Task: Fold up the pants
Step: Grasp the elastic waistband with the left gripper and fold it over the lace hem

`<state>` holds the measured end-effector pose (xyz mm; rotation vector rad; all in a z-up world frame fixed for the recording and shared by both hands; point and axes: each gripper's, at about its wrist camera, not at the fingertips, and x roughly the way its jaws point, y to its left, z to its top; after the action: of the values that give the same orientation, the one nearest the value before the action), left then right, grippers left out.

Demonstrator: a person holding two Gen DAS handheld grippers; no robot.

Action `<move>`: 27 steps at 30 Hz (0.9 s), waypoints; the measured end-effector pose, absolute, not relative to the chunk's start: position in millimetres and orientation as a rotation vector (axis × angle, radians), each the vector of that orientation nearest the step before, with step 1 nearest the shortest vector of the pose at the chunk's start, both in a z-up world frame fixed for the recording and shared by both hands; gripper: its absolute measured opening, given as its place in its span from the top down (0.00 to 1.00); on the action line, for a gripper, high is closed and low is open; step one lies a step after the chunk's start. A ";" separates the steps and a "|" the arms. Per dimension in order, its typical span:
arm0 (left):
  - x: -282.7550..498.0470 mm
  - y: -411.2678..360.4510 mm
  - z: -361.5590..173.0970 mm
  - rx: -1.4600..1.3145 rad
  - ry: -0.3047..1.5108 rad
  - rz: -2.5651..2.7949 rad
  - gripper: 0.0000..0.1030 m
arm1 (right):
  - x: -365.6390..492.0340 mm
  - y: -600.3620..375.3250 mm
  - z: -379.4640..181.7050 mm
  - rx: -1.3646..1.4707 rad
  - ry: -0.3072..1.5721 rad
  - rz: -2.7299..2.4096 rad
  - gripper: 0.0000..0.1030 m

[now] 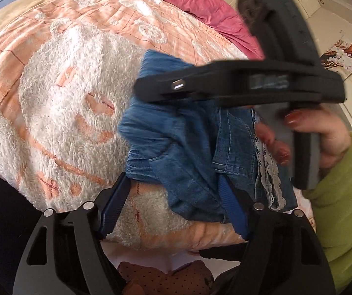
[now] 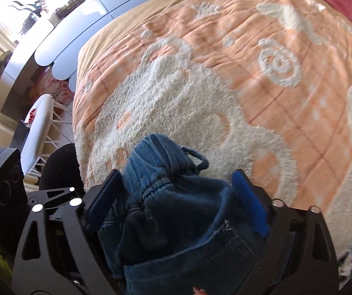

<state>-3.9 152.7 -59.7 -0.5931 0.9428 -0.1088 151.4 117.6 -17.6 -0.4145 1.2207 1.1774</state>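
1. Down at six o'clock in the left wrist view, the left gripper stands with its blue pads spread, not clamped; a bunched edge of the denim pants lies between them, touching the right pad.
2. Centrally, the pants sit crumpled on the peach and cream blanket, a lace trim showing at four o'clock.
3. Toward three o'clock, a hand in a green sleeve holds the other gripper's black body over the denim.
4. Meanwhile, in the right wrist view, the right gripper at six o'clock has its fingers parted around a thick wad of pants; whether the pads press the cloth I cannot tell.
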 end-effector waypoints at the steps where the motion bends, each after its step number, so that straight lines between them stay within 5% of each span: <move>1: -3.5 153.0 -60.5 -0.603 0.939 -0.113 0.25 | 150.8 116.7 -18.2 -0.401 1.210 1.183 0.35; 3: -2.6 152.4 -60.9 -0.612 0.929 -0.128 0.19 | 148.4 109.6 -12.3 -0.324 1.205 1.249 0.59; 9: -6.5 149.3 -58.5 -0.640 0.872 -0.160 0.12 | 153.0 64.4 21.2 -0.079 1.145 1.355 0.66; 14: 6.9 140.2 -52.6 -0.687 0.825 -0.261 0.14 | 158.8 22.0 47.9 0.043 1.074 1.394 0.66; 17: 22.7 126.8 -46.2 -0.740 0.816 -0.373 0.39 | 165.8 -3.0 60.3 0.087 1.039 1.379 0.66; 19: 29.3 114.8 -35.0 -0.712 0.799 -0.406 0.44 | 171.0 -22.0 66.5 0.106 1.018 1.354 0.66; 24: 44.9 65.0 -4.2 -0.598 0.764 -0.465 0.44 | 190.4 -76.2 70.4 0.170 0.983 1.261 0.58; 27: 47.9 38.1 -0.9 -0.571 0.758 -0.487 0.34 | 193.1 -112.1 65.2 0.234 0.965 1.199 0.44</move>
<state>47.9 38.1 -0.9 -0.5714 0.7584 -0.4870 193.1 -112.1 65.2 0.2343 0.9647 1.1994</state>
